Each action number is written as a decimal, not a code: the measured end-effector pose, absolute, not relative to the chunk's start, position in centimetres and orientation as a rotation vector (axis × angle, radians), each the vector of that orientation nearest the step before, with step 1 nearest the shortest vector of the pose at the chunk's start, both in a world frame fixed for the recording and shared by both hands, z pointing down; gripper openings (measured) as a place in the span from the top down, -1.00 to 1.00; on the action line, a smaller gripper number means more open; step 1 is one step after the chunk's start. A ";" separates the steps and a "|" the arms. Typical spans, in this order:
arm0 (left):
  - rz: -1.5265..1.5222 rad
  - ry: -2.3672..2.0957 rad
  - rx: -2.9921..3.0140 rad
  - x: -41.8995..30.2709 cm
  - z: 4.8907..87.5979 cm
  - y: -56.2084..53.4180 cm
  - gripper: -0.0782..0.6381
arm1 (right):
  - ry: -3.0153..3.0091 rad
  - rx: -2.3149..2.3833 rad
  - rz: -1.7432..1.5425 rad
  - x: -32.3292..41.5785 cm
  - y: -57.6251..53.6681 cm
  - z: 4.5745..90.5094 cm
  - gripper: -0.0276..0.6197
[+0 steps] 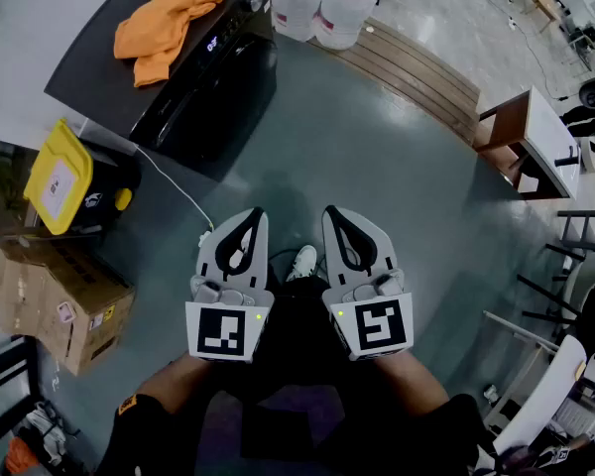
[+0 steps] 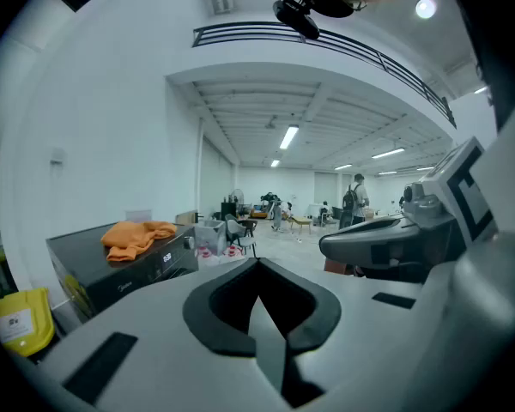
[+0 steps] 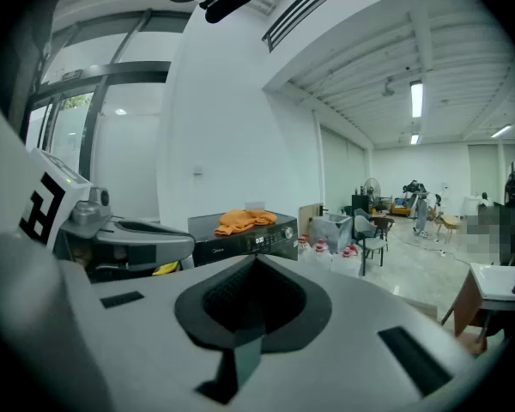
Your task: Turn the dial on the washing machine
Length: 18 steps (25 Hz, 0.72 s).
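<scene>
The black washing machine point(image 1: 178, 67) stands at the upper left of the head view, well ahead of both grippers, with an orange cloth point(image 1: 169, 18) on its top. Its silver dial point(image 1: 254, 0) sits at the right end of the control panel beside a lit display. The dial point(image 3: 287, 233) also shows small in the right gripper view, and the dial point(image 2: 189, 242) in the left gripper view. My left gripper point(image 1: 251, 214) and right gripper point(image 1: 335, 212) are held side by side over the floor, both shut with nothing between the jaws, far short of the machine.
A yellow-lidded bin point(image 1: 59, 175) and a cardboard box point(image 1: 55, 300) stand left of me. A white cable point(image 1: 174, 186) runs from the machine across the floor. Water jugs point(image 1: 322, 3) sit beyond the machine by a wooden platform point(image 1: 416, 67). A small table point(image 1: 535, 142) stands at the right.
</scene>
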<state>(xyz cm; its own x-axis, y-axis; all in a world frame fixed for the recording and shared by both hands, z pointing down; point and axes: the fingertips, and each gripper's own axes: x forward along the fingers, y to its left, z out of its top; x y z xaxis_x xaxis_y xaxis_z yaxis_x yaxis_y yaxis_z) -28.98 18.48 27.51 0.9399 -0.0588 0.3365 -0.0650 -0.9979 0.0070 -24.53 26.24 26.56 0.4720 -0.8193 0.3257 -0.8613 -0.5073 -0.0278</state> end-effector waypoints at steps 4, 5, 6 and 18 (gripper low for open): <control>0.526 -0.100 3.080 -28.9 27.6 18.6 0.74 | -1.481 2.575 0.446 -24.5 26.4 26.7 0.87; 0.525 -0.100 3.082 -28.9 27.5 18.7 0.74 | -1.483 2.574 0.446 -24.5 26.5 26.7 0.87; 0.524 -0.101 3.084 -28.9 27.5 18.7 0.74 | -1.485 2.572 0.447 -24.5 26.5 26.6 0.87; 0.502 -0.112 3.091 -28.4 26.6 19.9 0.74 | -1.496 2.618 0.451 -23.4 27.9 26.2 0.87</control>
